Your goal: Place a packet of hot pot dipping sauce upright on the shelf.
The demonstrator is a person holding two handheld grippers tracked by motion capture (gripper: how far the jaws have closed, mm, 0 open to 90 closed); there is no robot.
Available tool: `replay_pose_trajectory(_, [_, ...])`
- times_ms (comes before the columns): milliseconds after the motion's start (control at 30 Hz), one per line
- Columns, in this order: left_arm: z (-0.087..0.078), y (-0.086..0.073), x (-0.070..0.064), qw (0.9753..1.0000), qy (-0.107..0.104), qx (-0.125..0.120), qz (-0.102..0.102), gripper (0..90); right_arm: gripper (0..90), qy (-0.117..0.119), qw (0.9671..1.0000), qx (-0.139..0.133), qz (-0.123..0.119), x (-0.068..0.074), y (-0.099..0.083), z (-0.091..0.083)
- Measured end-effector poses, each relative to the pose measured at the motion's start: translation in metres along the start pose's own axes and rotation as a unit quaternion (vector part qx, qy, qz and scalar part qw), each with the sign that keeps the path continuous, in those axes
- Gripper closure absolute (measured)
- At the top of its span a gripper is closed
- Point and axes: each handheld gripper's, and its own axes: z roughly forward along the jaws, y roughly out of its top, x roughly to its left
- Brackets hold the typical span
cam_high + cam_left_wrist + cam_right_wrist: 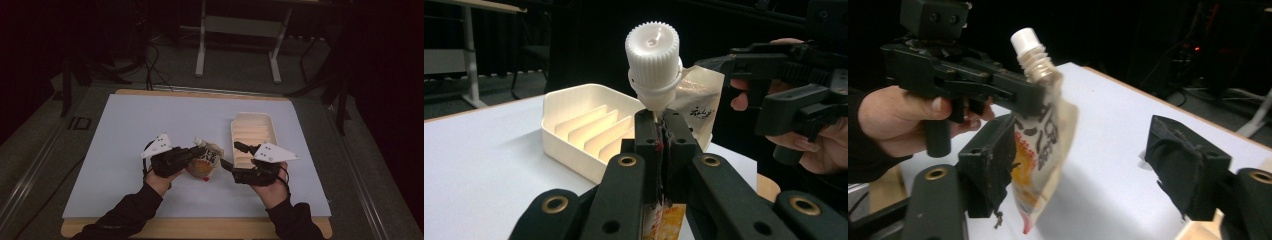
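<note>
A spouted drink pouch (204, 160) with a white screw cap (652, 50) is held upright above the table. My left gripper (661, 125) is shut on its neck just below the cap; orange and red print shows on the pouch body (1045, 135). In the high view my left gripper (192, 154) is left of centre. My right gripper (234, 155) stands open just right of the pouch. In the right gripper view its jaws (1083, 150) are wide apart, the pouch just in front of the left jaw, nothing between them.
A cream tray (252, 125) with ribbed dividers lies at the right on the pale mat (125, 130), just beyond my right gripper; the tray (574, 107) holds nothing. The mat's left half is bare. A metal table frame (200, 50) stands on the floor beyond.
</note>
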Motion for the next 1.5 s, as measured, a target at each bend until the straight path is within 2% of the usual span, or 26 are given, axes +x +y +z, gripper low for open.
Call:
replay_pose_trajectory(67, [0.000,0.000,-0.001,1.0000,0.000,0.001,0.004,87.6,35.5,-0.003,1.0000,0.002,-0.002,0.001,0.000,0.002])
replay_pose_trajectory(200, [0.000,0.000,-0.002,1.0000,-0.008,-0.005,0.002,87.6,37.2,-0.001,1.0000,0.003,-0.003,0.000,0.001,0.006])
replay_pose_trajectory(300, [0.001,0.001,-0.004,0.9999,-0.008,-0.007,0.003,87.6,46.9,0.019,0.9997,0.010,0.009,-0.002,0.001,0.009])
replay_pose_trajectory(333, [0.001,0.001,-0.004,0.9999,-0.007,-0.007,0.005,87.5,53.5,0.030,0.9993,0.016,0.012,-0.002,0.000,0.013])
replay_pose_trajectory(367, [0.002,0.001,-0.005,0.9999,-0.010,-0.008,0.004,87.5,53.5,0.030,0.9993,0.016,0.012,-0.002,0.000,0.013])
replay_pose_trajectory(433, [0.003,0.000,-0.006,0.9999,-0.011,-0.007,0.006,87.5,62.4,0.037,0.9991,0.014,0.012,-0.002,0.000,0.014])
replay_pose_trajectory(467, [0.003,0.000,-0.006,0.9999,-0.015,-0.005,0.003,87.5,69.6,0.041,0.9990,0.012,0.012,-0.002,0.001,0.015])
replay_pose_trajectory(500, [0.003,0.000,-0.006,0.9999,-0.015,-0.005,0.003,87.5,69.6,0.041,0.9990,0.012,0.012,-0.002,0.001,0.015])
replay_pose_trajectory(533, [0.004,-0.001,-0.006,0.9998,-0.019,-0.006,0.000,87.5,75.1,0.049,0.9986,0.013,0.013,-0.002,0.002,0.015])
replay_pose_trajectory(567, [0.004,-0.001,-0.006,0.9998,-0.019,-0.006,0.000,87.4,75.1,0.049,0.9986,0.013,0.013,-0.002,0.002,0.015])
replay_pose_trajectory(600, [0.004,-0.001,-0.005,0.9998,-0.021,-0.006,-0.001,87.4,80.6,0.049,0.9986,0.012,0.015,-0.003,0.002,0.014])
replay_pose_trajectory(733, [0.004,0.000,-0.004,0.9997,-0.026,-0.005,0.000,87.3,84.5,0.064,0.9976,0.016,0.022,-0.005,0.005,0.014])
replay_pose_trajectory(900, [0.004,0.002,-0.003,0.9993,-0.037,0.001,-0.003,86.7,87.3,0.067,0.9973,0.027,0.009,-0.004,0.010,0.013])
replay_pose_trajectory(1233, [0.003,0.005,0.002,0.9980,-0.062,0.014,0.008,81.4,88.5,0.081,0.9963,0.029,-0.006,-0.001,0.017,0.009])
replay_pose_trajectory(1267, [0.003,0.006,0.003,0.9973,-0.071,0.017,0.005,81.4,88.5,0.083,0.9961,0.029,-0.007,-0.001,0.017,0.009])
replay_pose_trajectory(1333, [0.001,0.007,0.004,0.9974,-0.071,0.017,0.001,68.3,88.6,0.085,0.9958,0.034,-0.011,-0.002,0.019,0.008])
replay_pose_trajectory(1400, [0.000,0.008,0.006,0.9972,-0.073,0.017,-0.004,58.9,88.7,0.086,0.9957,0.035,-0.010,-0.004,0.020,0.007])
replay_pose_trajectory(1500, [-0.003,0.010,0.008,0.9964,-0.082,0.016,-0.017,49.2,88.7,0.086,0.9957,0.033,-0.009,-0.006,0.022,0.005])
